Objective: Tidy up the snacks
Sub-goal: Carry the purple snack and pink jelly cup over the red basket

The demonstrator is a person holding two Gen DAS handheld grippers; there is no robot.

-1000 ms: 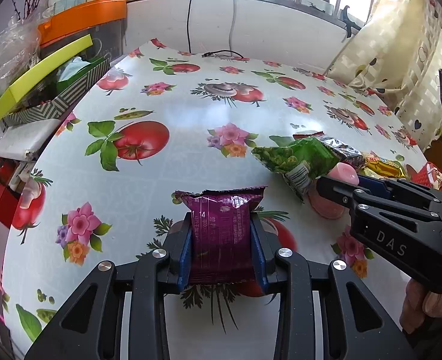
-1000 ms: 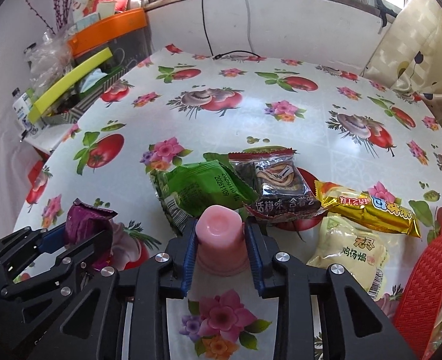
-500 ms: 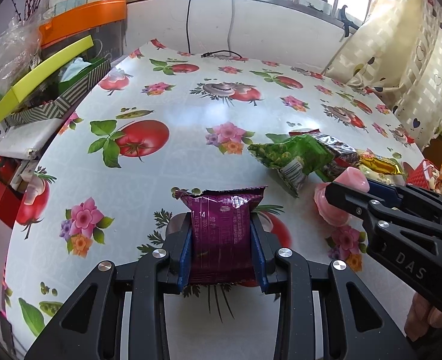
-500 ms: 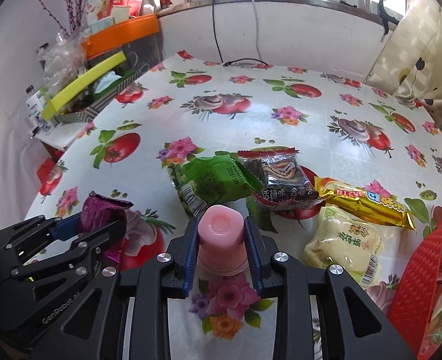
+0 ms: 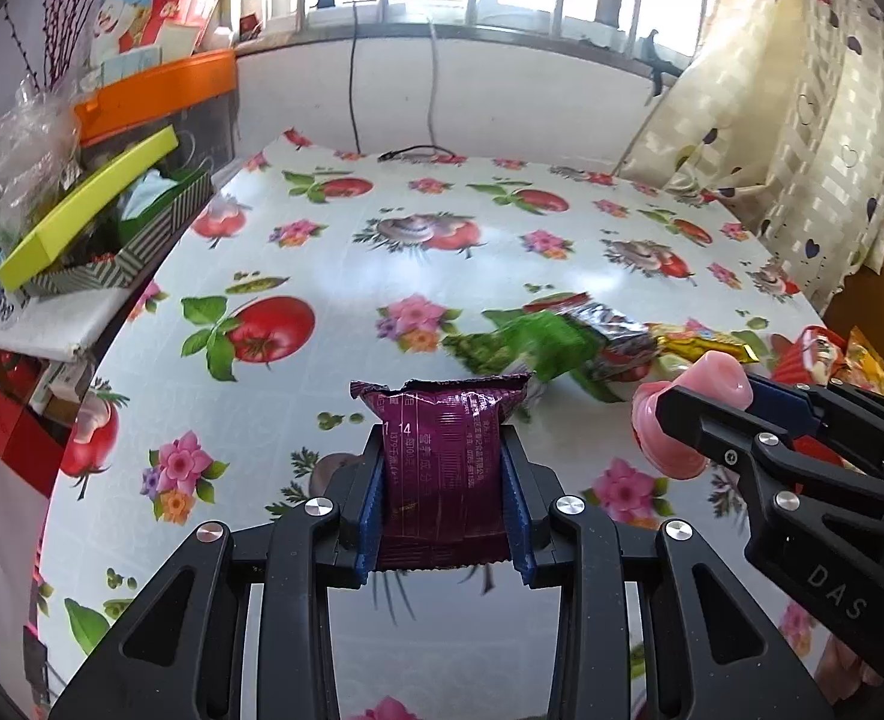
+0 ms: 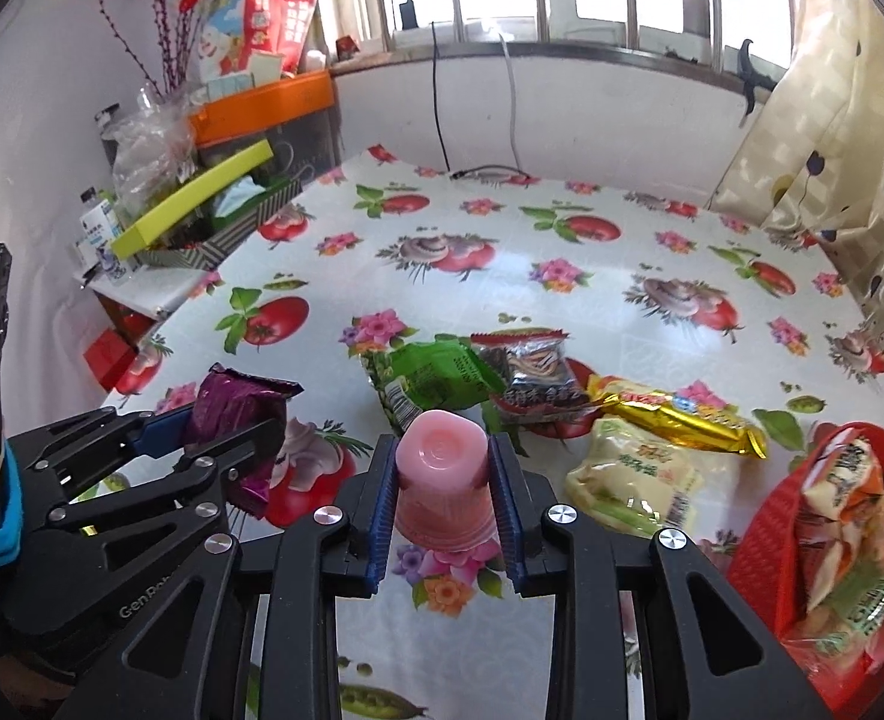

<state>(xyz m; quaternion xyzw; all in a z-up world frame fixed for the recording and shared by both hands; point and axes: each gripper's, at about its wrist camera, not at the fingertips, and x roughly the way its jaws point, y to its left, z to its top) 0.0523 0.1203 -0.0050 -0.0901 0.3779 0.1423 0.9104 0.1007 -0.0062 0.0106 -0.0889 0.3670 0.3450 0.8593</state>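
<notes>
My left gripper point(image 5: 442, 450) is shut on a purple snack packet point(image 5: 442, 456) and holds it above the flowered tablecloth point(image 5: 382, 264). My right gripper point(image 6: 445, 462) is shut on a pink jelly cup point(image 6: 445, 480), also lifted off the table; the cup shows at the right of the left wrist view point(image 5: 691, 414). On the table beyond lie a green packet point(image 6: 436, 375), a dark striped packet point(image 6: 535, 375), a gold packet point(image 6: 676, 417) and a pale yellow packet point(image 6: 634, 480). A red basket point(image 6: 766, 534) with several snacks sits at the right edge.
A side shelf at the left holds a yellow-lidded striped box point(image 5: 88, 222) and an orange box point(image 5: 154, 96). A wall with cables point(image 6: 436, 96) and a window stand behind the table. A curtain point(image 5: 802, 138) hangs at the right.
Both grippers have risen and pulled back from the table with their snacks still held. The snack pile on the table has not moved.
</notes>
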